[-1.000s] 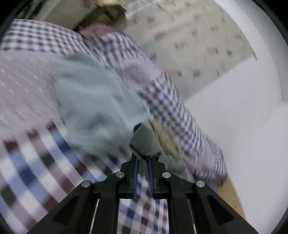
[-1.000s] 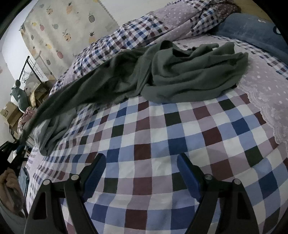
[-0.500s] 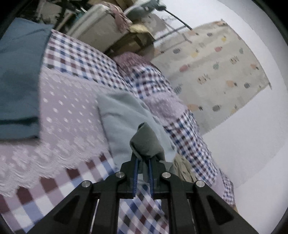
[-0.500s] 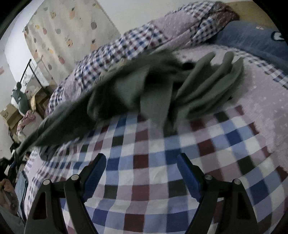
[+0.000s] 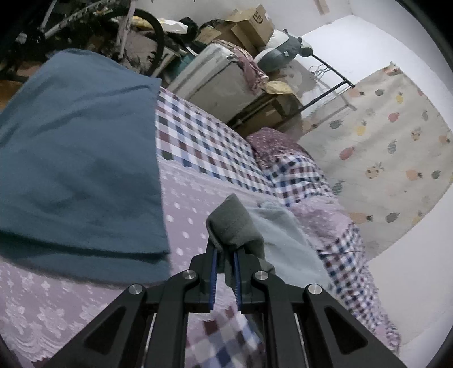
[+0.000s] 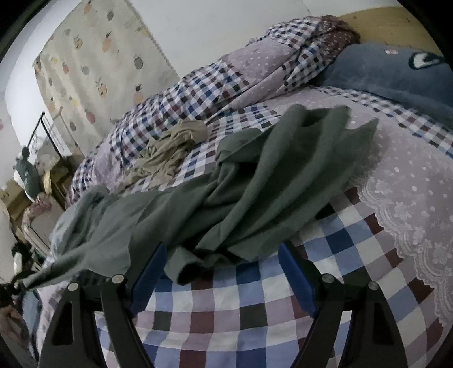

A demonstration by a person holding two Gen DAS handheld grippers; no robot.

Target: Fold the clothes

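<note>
On the bed the green garment lies crumpled just ahead of the wide-open, empty right gripper, while the left gripper pinches one small corner shut — a hard pull could slip it free or drag the beige cloth beyond it.

A folded blue blanket lay on the checked bed; brown cardboard boxes stood beyond.

Checked bedspread clear — green garment beyond
</note>
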